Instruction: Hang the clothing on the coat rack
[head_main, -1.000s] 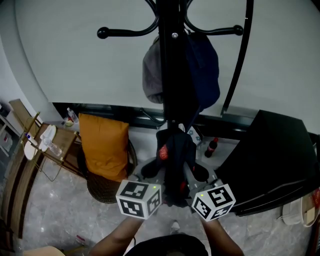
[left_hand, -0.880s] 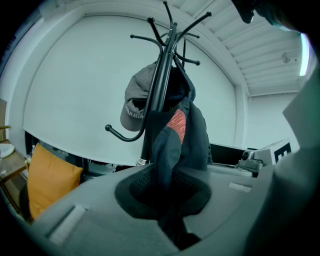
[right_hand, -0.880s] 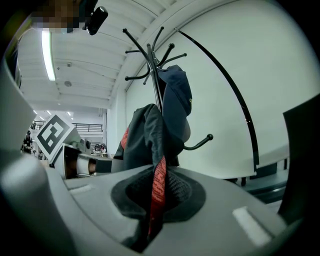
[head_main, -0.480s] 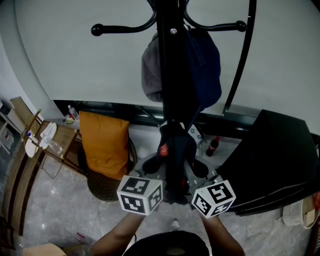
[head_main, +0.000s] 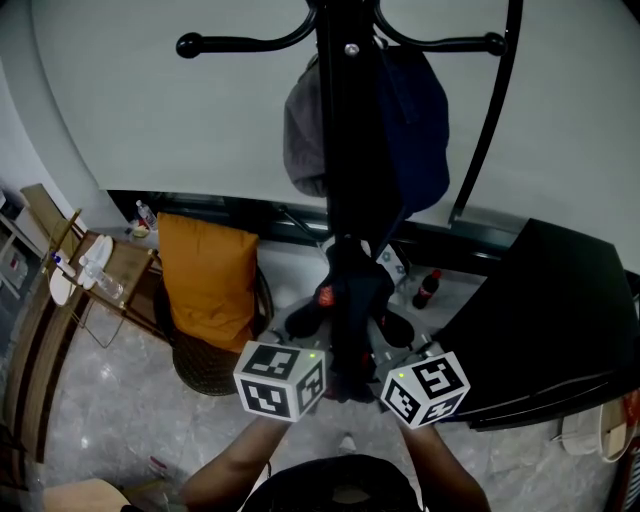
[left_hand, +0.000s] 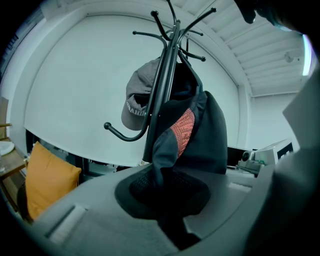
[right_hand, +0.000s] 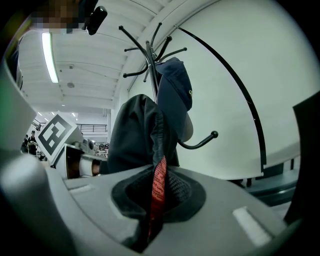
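The left gripper (left_hand: 167, 215) and the right gripper (right_hand: 150, 215) each pinch the dark piece of clothing with a red patch (head_main: 350, 295). It sits in the lower middle of the head view, right in front of the tall black metal coat rack (head_main: 345, 150). I think the cloth could slip out and drop, because each gripper holds only a small fold. Going up, it could also knock the grey cap (head_main: 300, 140) off the rack. The clothing is bunched long and thin. It runs up and down the frame, with its top end pointing at the rack's arms.
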